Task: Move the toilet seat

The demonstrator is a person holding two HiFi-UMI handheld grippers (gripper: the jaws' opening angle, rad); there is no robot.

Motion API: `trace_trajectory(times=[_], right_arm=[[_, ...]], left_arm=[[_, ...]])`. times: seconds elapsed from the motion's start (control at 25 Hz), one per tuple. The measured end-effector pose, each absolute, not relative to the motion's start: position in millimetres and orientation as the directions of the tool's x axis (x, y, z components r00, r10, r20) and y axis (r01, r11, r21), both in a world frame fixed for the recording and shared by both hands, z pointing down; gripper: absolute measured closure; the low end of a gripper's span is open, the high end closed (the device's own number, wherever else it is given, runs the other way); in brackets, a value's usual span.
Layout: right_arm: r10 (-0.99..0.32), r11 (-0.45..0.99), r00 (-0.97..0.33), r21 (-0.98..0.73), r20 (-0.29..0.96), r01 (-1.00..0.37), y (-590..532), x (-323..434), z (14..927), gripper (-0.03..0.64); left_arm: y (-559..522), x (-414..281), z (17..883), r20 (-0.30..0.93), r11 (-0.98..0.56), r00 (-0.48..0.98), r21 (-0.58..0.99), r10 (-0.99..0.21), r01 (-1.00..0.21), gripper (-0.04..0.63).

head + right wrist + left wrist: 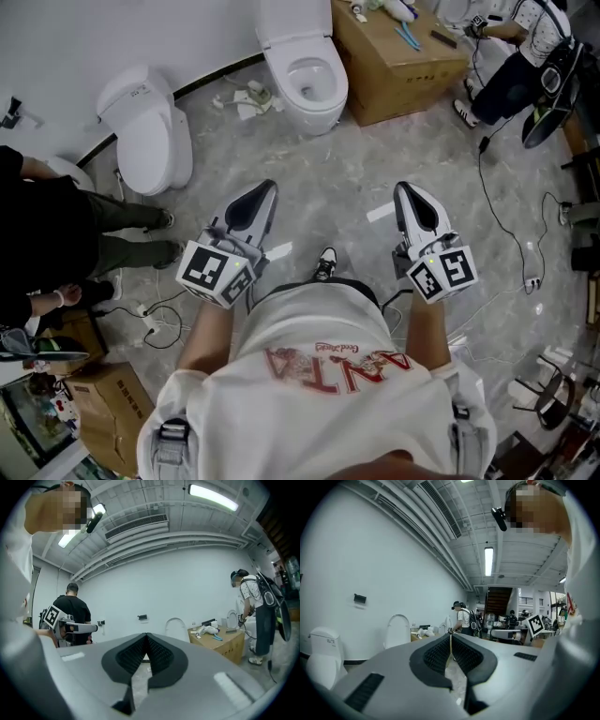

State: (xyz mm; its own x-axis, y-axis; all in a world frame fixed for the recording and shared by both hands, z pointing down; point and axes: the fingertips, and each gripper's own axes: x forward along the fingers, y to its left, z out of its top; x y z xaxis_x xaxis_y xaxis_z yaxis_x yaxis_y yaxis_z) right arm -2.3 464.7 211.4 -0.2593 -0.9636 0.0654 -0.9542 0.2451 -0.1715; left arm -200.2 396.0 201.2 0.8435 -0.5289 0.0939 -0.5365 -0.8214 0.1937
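While your left gripper (pixel 266 190) and right gripper (pixel 406 191) are both closed on nothing, the toilet seat (pixel 292 23) stands raised by the far wall ahead of you, a glossy white rounded arch behind the open oval bowl (pixel 314 82). Just beside it rests a brown cardboard box (pixel 394 56). A second white toilet (pixel 145 127), lid down, stands to the left. You have a grey marbled floor (pixel 347 187) underfoot and a plain white wall (pixel 112 37) ahead.

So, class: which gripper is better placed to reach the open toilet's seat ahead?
Probably the left. The left gripper points nearer the open toilet; the right gripper sits further aside, toward the cardboard box. Both jaws are shut, holding nothing.
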Motion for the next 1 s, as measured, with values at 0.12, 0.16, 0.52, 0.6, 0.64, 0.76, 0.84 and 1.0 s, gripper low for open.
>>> trace_trajectory(times=[0.12, 0.16, 0.52, 0.6, 0.64, 0.76, 0.84, 1.0], right_arm=[[-0.962, 0.245, -0.263, -0.202, 0.068, -0.948, 446, 28, 221, 0.615], [-0.962, 0.243, -0.263, -0.209, 0.072, -0.947, 441, 38, 225, 0.615], [-0.953, 0.256, -0.286, -0.241, 0.099, -0.936, 390, 78, 242, 0.615], [-0.952, 0.256, -0.287, -0.241, 0.105, -0.936, 377, 84, 244, 0.615], [-0.952, 0.255, -0.286, -0.239, 0.106, -0.937, 369, 86, 244, 0.615], [-0.954, 0.249, -0.280, -0.233, 0.112, -0.940, 348, 92, 246, 0.615], [-0.955, 0.240, -0.271, -0.225, 0.118, -0.944, 334, 97, 247, 0.615], [-0.960, 0.218, -0.247, -0.205, 0.133, -0.954, 299, 108, 244, 0.615]], left_arm=[[378, -178, 200, 0.101, -0.800, 0.824, 0.202, -0.557, -0.565, 0.577], [374, -171, 202, 0.109, -0.794, 0.819, 0.206, -0.563, -0.572, 0.577], [326, -133, 215, 0.124, -0.777, 0.803, 0.202, -0.583, -0.596, 0.577], [314, -125, 214, 0.128, -0.780, 0.805, 0.197, -0.580, -0.594, 0.577], [306, -122, 214, 0.132, -0.780, 0.805, 0.198, -0.578, -0.593, 0.577], [280, -115, 217, 0.125, -0.783, 0.811, 0.213, -0.571, -0.584, 0.577], [263, -108, 221, 0.110, -0.790, 0.819, 0.219, -0.563, -0.572, 0.577], [224, -93, 223, 0.101, -0.806, 0.838, 0.235, -0.536, -0.544, 0.577]])
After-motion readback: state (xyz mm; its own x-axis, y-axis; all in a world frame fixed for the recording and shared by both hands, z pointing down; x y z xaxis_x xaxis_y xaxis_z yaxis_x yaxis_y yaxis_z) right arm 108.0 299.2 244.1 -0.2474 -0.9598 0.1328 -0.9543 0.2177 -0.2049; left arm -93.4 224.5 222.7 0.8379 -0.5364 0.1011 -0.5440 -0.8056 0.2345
